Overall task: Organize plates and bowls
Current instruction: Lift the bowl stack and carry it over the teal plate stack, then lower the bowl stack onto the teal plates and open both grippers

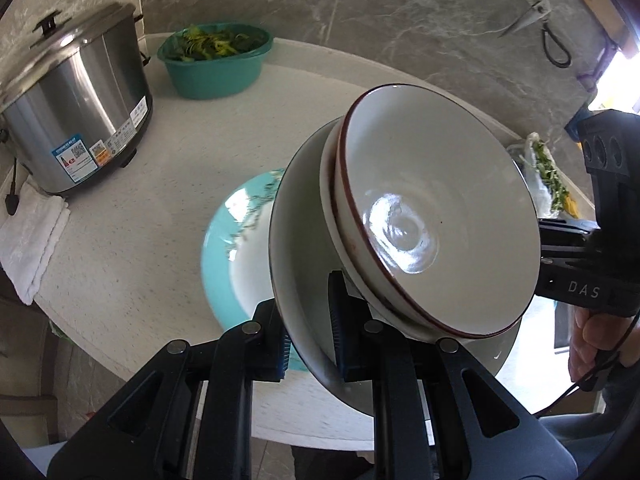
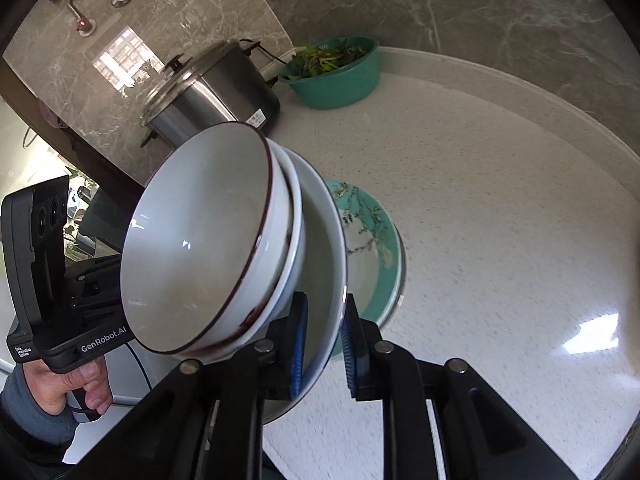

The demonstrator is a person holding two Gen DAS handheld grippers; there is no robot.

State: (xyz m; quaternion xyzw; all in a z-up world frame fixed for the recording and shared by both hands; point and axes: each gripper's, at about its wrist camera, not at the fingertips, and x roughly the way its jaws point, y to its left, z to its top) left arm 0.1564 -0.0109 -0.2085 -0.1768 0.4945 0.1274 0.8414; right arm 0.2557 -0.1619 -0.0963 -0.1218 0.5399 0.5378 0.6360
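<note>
Two white bowls with brown rims [image 1: 432, 208] [image 2: 200, 240] sit nested in a wide white dish [image 1: 304, 240] [image 2: 324, 248]. The whole stack hangs tilted above the counter. My left gripper [image 1: 312, 336] is shut on the dish's near rim, which sits between its blue pads. My right gripper [image 2: 325, 346] is shut on the opposite rim, and its body shows at the right of the left wrist view [image 1: 560, 256]. A teal plate with a floral print [image 1: 228, 248] [image 2: 376, 240] lies on the counter under the stack, partly hidden by it.
A steel rice cooker [image 1: 76, 120] [image 2: 208, 92] and a teal basin of greens [image 1: 216, 64] [image 2: 336, 72] stand at the back of the pale counter [image 2: 500, 200]. A white cloth [image 1: 32, 240] lies by the cooker. Scissors [image 1: 536, 12] hang on the wall, above a bag of greens [image 1: 548, 176].
</note>
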